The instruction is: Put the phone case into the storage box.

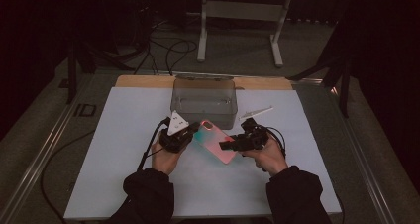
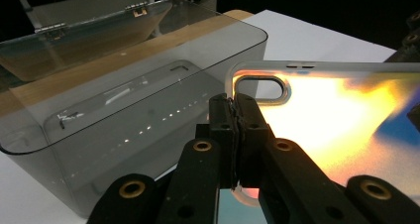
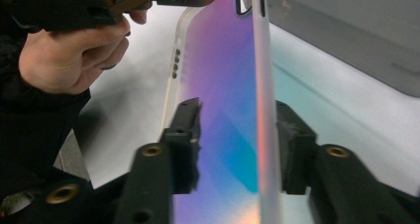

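Two grippers share one phone case [image 1: 215,140], which hangs just above the white mat [image 1: 124,149] at about six o'clock from the clear plastic box [image 1: 204,103]. I keep my left gripper [image 1: 190,131] clenched on the case's thin rim beside the camera cutout, so that end cannot swing. That hand [image 1: 165,157] sits low, its jaws pointing toward two o'clock. My right gripper [image 1: 227,145] straddles the case's width, jaws aimed toward nine o'clock; the right-hand pad looks against the edge, the other I judge a touch short, so it is not yet gripping. A white strip [image 1: 256,112] lies at one o'clock, untouched.
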The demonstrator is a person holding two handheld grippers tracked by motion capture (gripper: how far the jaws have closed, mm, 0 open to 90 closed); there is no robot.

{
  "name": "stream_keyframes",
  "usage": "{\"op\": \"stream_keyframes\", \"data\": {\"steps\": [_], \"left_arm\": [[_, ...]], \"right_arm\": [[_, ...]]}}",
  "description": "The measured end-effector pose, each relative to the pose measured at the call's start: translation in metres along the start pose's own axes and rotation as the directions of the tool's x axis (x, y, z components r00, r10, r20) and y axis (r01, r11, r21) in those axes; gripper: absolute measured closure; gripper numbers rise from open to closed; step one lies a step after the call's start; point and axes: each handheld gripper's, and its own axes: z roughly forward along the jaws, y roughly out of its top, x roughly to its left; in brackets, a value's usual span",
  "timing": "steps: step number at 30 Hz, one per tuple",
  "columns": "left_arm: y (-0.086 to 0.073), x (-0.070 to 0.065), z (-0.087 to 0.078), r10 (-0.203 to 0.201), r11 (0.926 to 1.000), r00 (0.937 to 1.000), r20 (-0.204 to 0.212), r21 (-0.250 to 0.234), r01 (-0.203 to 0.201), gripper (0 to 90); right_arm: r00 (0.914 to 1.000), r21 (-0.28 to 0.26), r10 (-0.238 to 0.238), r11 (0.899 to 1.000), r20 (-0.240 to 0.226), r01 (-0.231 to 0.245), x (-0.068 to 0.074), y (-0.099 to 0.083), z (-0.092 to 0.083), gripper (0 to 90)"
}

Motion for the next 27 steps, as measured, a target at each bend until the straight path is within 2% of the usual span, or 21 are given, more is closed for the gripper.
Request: {"op": "stream_keyframes", "data": {"steps": [8, 11, 20, 24, 25, 27], "left_arm": [[-0.0017, -0.0019, 0.0026, 0.024, 0.9997, 0.9996, -0.012, 0.006, -0.024, 88.7], [-0.0024, -0.0029, 0.0037, 0.031, 0.9995, 0.9994, -0.014, 0.009, -0.03, 88.6], [-0.0029, -0.0048, 0.0035, 0.051, 0.9987, 0.9985, -0.021, 0.0, -0.051, 88.3], [-0.0033, -0.0053, 0.0038, 0.056, 0.9985, 0.9983, -0.015, 0.001, -0.055, 88.3], [-0.0033, -0.0055, 0.0038, 0.057, 0.9984, 0.9983, -0.014, 0.0, -0.057, 88.3], [-0.0032, -0.0057, 0.004, 0.053, 0.9986, 0.9986, -0.008, -0.003, -0.053, 88.3]], "right_arm": [[0.9985, 0.013, 0.009, 1.0, -0.055, -0.008, 0.0028, 0.0005, -0.0018, 75.2], [0.9984, 0.03, 0.004, 1.0, -0.057, -0.002, 0.004, 0.0002, -0.0008, 76.3], [0.9989, 0.059, -0.009, 0.998, -0.047, 0.012, 0.0077, -0.0007, 0.0025, 76.5], [0.9998, 0.068, 0.017, 0.998, -0.012, -0.016, 0.0087, -0.0004, 0.0014, 79.0], [0.9993, 0.071, 0.037, 0.997, -0.002, -0.037, 0.0088, -0.0001, 0.0007, 79.6], [0.9988, 0.07, 0.049, 0.996, 0.0, -0.049, 0.009, 0.0001, -0.0011, 80.0]]}}
